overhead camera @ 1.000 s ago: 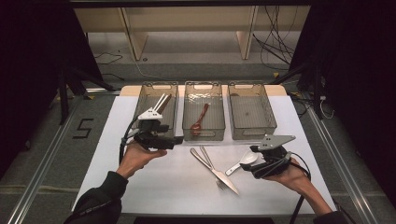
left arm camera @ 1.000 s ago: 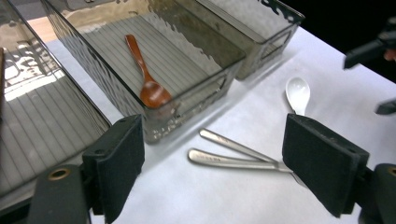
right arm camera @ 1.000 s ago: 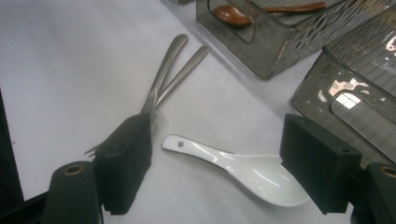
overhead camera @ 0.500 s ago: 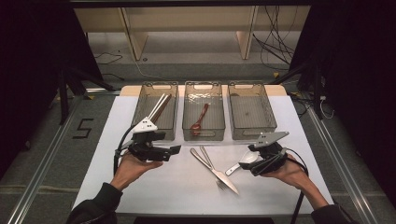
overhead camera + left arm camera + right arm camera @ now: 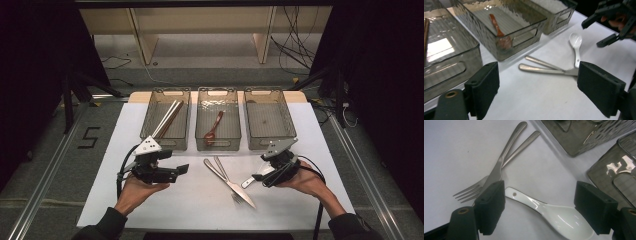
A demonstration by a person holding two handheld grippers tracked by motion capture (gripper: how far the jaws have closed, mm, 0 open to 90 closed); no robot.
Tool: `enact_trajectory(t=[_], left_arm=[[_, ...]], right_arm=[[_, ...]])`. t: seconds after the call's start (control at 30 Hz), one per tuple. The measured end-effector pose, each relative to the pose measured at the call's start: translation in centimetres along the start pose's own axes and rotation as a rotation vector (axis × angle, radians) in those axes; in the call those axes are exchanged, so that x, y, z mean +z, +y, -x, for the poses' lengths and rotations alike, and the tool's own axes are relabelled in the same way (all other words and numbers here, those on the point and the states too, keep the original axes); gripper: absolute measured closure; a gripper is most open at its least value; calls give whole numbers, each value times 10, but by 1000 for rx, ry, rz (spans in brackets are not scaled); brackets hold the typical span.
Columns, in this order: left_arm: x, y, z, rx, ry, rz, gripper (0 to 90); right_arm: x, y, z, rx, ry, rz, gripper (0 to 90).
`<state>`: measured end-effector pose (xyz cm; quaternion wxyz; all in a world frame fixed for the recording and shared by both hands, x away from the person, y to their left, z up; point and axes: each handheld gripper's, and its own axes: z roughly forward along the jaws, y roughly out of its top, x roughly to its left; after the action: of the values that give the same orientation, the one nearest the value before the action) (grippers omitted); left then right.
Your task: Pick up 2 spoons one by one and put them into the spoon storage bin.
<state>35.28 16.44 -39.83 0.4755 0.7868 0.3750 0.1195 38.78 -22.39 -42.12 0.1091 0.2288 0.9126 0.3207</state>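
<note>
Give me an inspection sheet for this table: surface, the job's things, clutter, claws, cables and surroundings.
Surface: white table, bare in front.
Job's things: white spoon lies flat on the table between the open jaws of the right claw, not gripped; fork and knife lie crossed beside it.
Bins: left bin holds chopsticks; middle bin holds a brown spoon; right bin holds nothing.
Clutter: nothing seen.
Claws: left claw open, holding nothing, aimed at the fork and knife.
Cables: one trails from each claw; loose cables lie on the floor beyond the table.
Surroundings: wooden shelf frame, dark curtains at both sides.
</note>
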Motion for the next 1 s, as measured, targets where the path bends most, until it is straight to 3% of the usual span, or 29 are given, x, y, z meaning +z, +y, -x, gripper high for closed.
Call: enact_trajectory(t=[0.07,0.5,0.77,1.0], left_arm=[[-3,-1,1,18,15,-2,174],[-5,-7,4,3,-1,-7,173],[-3,-8,3,3,-4,-12,174],[-3,-8,3,6,-3,-13,175]], right_arm=[[3,0,0,-13,2,-15,260],[22,1,0,-110,23,-139,263],[36,-1,0,-156,2,-209,268],[41,-3,-1,-187,-1,-228,278]])
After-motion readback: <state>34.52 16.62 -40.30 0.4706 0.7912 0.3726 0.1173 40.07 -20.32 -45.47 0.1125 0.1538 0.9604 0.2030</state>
